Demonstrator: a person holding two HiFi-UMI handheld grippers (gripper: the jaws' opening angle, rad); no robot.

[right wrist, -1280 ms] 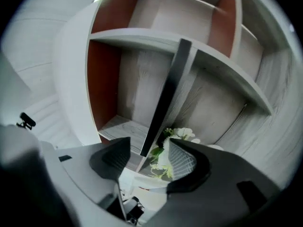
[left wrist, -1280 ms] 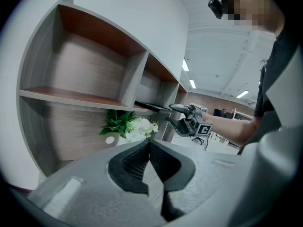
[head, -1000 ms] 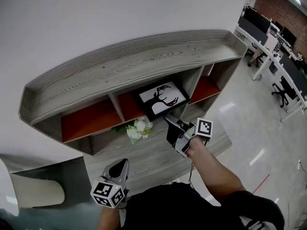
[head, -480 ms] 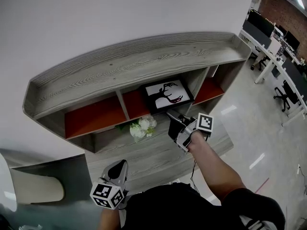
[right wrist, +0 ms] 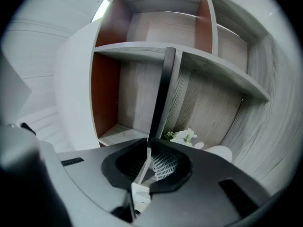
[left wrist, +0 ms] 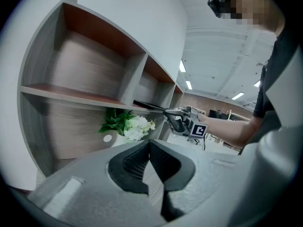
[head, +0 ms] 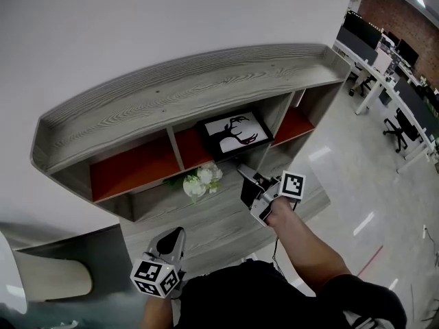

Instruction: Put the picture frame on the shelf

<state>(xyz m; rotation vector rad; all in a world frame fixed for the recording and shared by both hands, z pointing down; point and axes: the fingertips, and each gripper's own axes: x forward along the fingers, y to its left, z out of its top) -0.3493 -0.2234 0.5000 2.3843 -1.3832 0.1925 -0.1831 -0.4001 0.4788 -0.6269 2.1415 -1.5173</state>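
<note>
Placement looks well along but unfinished: the left gripper (head: 173,238) hangs low and well apart from the shelf (head: 171,91), its jaws together on nothing, taking no part. Right of it and above the flowers (head: 199,181), the frame (head: 233,131) lies tilted at the mouth of the middle compartment, its far edge reaching in over the shelf board, though whether it rests there I cannot tell. The right gripper (head: 248,178) is clamped on the frame's near edge, so what is left, I judge, is to seat it, let go and draw back.
</note>
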